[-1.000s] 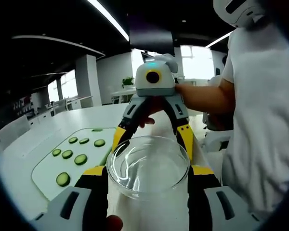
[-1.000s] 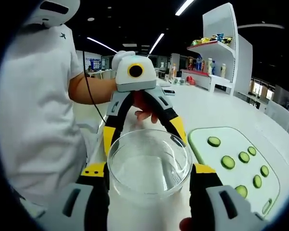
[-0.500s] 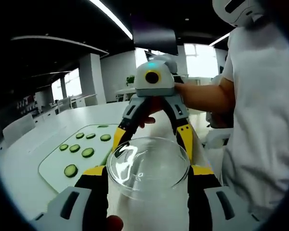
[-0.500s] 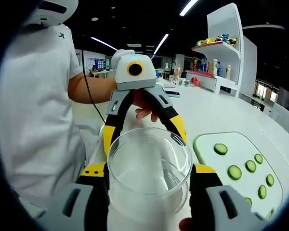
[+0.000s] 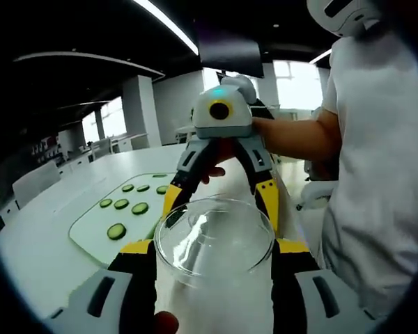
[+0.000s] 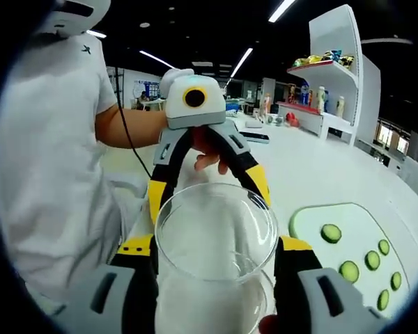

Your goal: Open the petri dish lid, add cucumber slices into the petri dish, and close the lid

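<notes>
A clear glass petri dish (image 5: 216, 240) hangs in the air between two facing grippers. My left gripper (image 5: 214, 247) is shut on its near sides, and my right gripper (image 5: 219, 202) clamps it from the far side. In the right gripper view, the right gripper (image 6: 214, 245) holds the petri dish (image 6: 216, 233), and the left gripper (image 6: 209, 195) reaches in from behind. There a second glass rim shows below the upper ring, so lid and base look partly separated. Which gripper holds which part I cannot tell. Cucumber slices (image 5: 116, 231) (image 6: 348, 270) lie on a pale green cutting board (image 5: 90, 229) (image 6: 313, 223).
The board rests on a long white table (image 5: 42, 250). A person in a white shirt (image 5: 383, 174) stands close behind the grippers, forearms reaching in. A white shelf unit (image 6: 334, 76) with coloured items stands at the table's far side.
In the right gripper view the glass has grown taller, with a lower rim appearing under the upper ring. Both views have shifted, so the board sits higher in the left view and lower in the right.
</notes>
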